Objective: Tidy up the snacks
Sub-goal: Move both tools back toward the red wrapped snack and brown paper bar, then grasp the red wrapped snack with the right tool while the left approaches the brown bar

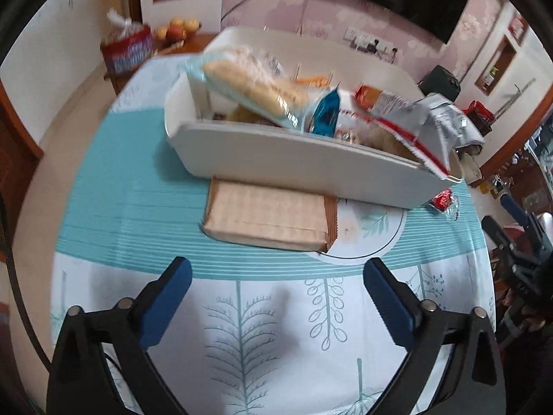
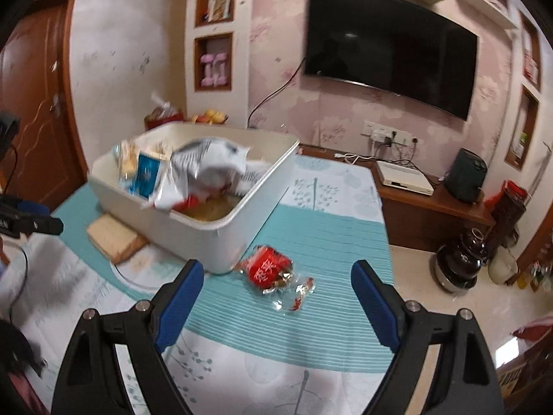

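A white bin point(image 1: 276, 159) full of snack packets stands on the table; it also shows in the right wrist view point(image 2: 193, 231). A tan flat packet point(image 1: 269, 219) lies against its near wall, seen also in the right wrist view point(image 2: 115, 237). A red wrapped snack point(image 2: 268, 269) lies on the cloth by the bin's corner and shows in the left wrist view point(image 1: 442, 200). My left gripper point(image 1: 276, 276) is open and empty, a little short of the tan packet. My right gripper point(image 2: 276, 283) is open and empty, with the red snack between and beyond its fingertips.
The table wears a teal and white leaf-print cloth point(image 1: 242, 328). A side table with a fruit bowl point(image 1: 176, 29) and a red bag point(image 1: 128, 50) stands behind. A TV point(image 2: 390, 46), a low cabinet point(image 2: 432, 207) and a dark pot on the floor point(image 2: 459, 259) are to the right.
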{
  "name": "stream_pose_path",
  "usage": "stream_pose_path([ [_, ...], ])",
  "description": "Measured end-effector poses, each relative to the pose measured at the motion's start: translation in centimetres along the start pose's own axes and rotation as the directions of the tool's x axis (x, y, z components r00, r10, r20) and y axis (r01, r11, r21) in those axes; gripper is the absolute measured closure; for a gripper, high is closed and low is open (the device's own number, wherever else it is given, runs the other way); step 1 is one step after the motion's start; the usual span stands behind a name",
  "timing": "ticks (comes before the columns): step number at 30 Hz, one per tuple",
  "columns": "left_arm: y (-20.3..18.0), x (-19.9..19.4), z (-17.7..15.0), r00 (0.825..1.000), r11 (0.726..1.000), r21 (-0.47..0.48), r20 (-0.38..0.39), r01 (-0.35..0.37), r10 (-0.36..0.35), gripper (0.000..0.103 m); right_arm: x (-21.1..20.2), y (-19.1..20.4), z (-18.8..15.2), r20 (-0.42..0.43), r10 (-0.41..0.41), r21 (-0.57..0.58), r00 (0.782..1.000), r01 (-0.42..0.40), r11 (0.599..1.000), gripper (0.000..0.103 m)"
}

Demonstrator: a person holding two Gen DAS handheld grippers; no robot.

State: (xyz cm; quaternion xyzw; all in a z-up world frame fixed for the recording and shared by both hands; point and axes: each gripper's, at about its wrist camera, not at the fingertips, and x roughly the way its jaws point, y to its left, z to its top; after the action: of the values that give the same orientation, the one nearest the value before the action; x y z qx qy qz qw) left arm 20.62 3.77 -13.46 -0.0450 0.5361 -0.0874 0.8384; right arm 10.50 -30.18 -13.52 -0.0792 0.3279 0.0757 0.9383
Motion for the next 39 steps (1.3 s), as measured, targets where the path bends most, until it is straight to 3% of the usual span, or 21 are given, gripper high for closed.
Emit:
stream_pose_path([
  [7, -0.6, 4.2, 1.1, 0.995, 1.0, 0.016, -0.096, -0.017, 0.018, 0.001, 4.1, 0.7, -0.3, -0.077, 0.022, -0.082, 0.997, -0.029, 0.996, 0.015],
  [14, -0.6, 7.1, 2.1, 0.988, 0.999, -0.035, -0.149, -0.032, 0.026, 0.001, 7.4, 0.9, -0.5, -0.133, 0.024, -0.118, 0.991, -0.04, 0.992, 0.015],
  [19, -0.2, 7.9, 3.0, 0.989, 0.995, -0.086, -0.147, -0.043, 0.03, 0.001, 9.2, 1.3, -0.7, -0.181, 0.038, -0.124, 0.983, -0.061, 0.99, 0.017],
  [22, -0.6, 8.5, 3.6, 0.985, 0.993, -0.081, -0.157, -0.081, 0.067, 0.001, 9.6, 1.4, -0.7, -0.194, 0.047, -0.121, 0.98, -0.071, 0.99, 0.03],
  [31, -3.3, 9.9, 4.6, 0.968, 0.977, -0.042, -0.151, -0.208, 0.199, 0.0, 9.6, 0.9, -0.6, -0.189, 0.066, -0.096, 0.98, -0.085, 0.992, 0.032],
  [39, -5.2, 9.9, 3.9, 0.962, 0.963, -0.075, -0.111, -0.258, 0.249, 0.0, 9.3, 0.7, -0.5, -0.182, 0.048, -0.066, 0.982, -0.061, 0.996, 0.041],
])
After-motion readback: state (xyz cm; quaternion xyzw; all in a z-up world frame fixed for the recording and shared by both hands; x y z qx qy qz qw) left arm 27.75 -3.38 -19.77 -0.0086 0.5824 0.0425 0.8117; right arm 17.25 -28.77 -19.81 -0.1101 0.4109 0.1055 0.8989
